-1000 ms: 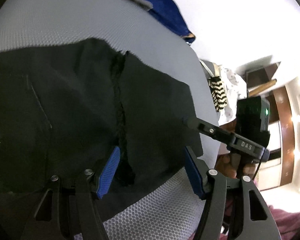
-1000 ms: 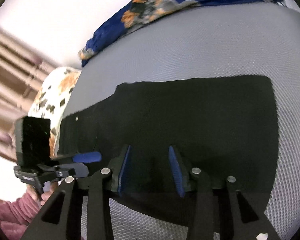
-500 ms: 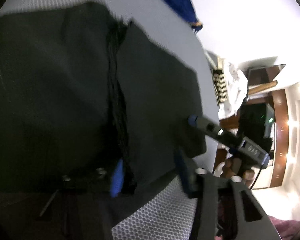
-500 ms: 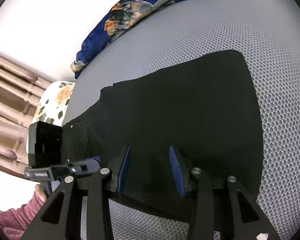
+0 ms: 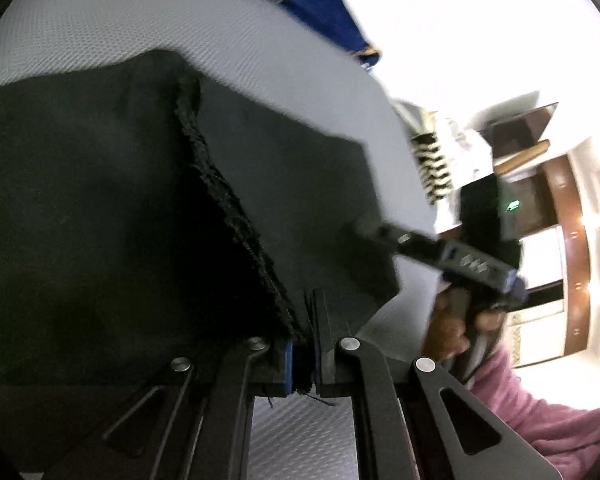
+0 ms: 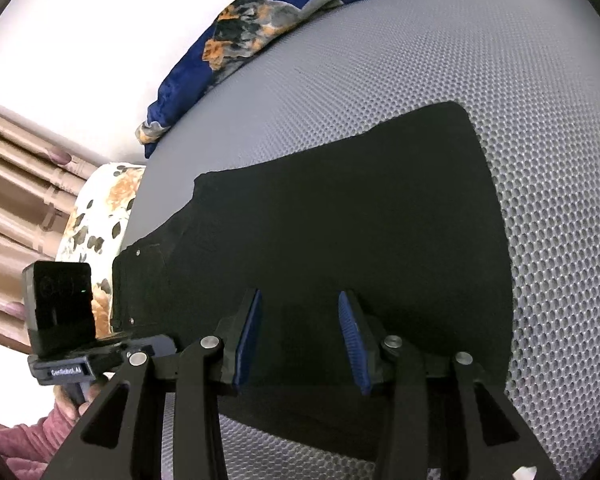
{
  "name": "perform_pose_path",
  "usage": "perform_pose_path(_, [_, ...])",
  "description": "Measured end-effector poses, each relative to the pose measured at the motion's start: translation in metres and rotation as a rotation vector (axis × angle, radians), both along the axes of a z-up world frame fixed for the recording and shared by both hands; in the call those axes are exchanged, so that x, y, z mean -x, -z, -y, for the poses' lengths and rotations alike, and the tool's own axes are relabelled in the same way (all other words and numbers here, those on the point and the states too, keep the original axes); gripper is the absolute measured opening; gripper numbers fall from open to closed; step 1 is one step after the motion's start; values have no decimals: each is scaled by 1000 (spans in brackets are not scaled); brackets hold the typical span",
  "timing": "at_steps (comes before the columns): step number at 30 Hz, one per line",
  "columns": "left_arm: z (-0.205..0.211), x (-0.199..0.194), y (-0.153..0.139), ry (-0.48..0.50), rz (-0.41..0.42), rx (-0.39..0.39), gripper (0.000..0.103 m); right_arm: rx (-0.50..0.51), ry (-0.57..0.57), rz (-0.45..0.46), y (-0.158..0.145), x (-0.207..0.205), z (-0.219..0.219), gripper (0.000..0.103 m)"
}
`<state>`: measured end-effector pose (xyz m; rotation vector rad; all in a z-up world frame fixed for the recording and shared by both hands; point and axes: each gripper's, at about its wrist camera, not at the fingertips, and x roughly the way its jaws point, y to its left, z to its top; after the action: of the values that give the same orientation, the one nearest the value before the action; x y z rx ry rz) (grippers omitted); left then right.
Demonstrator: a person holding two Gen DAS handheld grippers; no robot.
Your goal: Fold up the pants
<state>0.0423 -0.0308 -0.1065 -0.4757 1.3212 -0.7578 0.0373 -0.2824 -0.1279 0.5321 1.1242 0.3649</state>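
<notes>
Black pants (image 6: 340,220) lie spread flat on a grey honeycomb-textured mat (image 6: 480,60). In the left wrist view the pants (image 5: 100,220) fill the left half, with a frayed edge (image 5: 228,200) running toward my fingers. My left gripper (image 5: 304,344) is shut on that edge, cloth pinched between the blue pads. The right wrist view shows the left gripper (image 6: 160,346) at the pants' left end. My right gripper (image 6: 300,340) sits low over the near edge of the pants, its pads apart and flat cloth beneath them. Its finger (image 5: 364,230) rests at the pants' corner in the left wrist view.
A blue patterned blanket (image 6: 260,28) lies along the mat's far side. A floral pillow (image 6: 100,220) sits off the left end and a striped cloth (image 5: 432,164) beyond the mat's edge. A person's pink sleeve (image 5: 540,420) is behind the grippers.
My left gripper's jaws went from wide apart to closed on the pants' frayed edge, after pushing in over the cloth. The right gripper's jaws kept the same gap; its view tilted slightly.
</notes>
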Motion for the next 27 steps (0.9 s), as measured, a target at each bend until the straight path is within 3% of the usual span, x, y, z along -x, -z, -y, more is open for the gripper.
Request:
perform_pose_path(2, [-3,-1,19,0,-44,-58,7,17,-8,-8,3,-2,-3,39])
perform_pose_path(4, [-4,-3,32,-17,-72,-57,7,35,-15,-24,9,-3,-7,38])
perform_pose_path(9, [-4,-6,27,-21,-75,-96,13,110,-39,-14,9,-3,-16,37])
perform_pose_path(11, [-1,-7,16,-13,-28,-171,19,145,-48,-8,4,-4,-18,38])
perform_pose_path(14, [-2,-6,-10,-25,163,-322,30,289,-24,79,-14,-6,-18,38])
perform_pose_path(16, [-1,-8,-23,-31,257,-360,34,372,-10,118,-22,-10,-16,38])
perform_pose_path(18, [4,-13,-32,-22,312,-338,38,437,-3,129,-26,-19,-13,38])
perform_pose_path(22, [27,-37,-34,9,382,-322,39,487,-2,126,-25,-43,-10,38])
perform_pose_path(27, [51,-75,-5,39,357,-367,39,523,-3,86,-13,-72,-6,36])
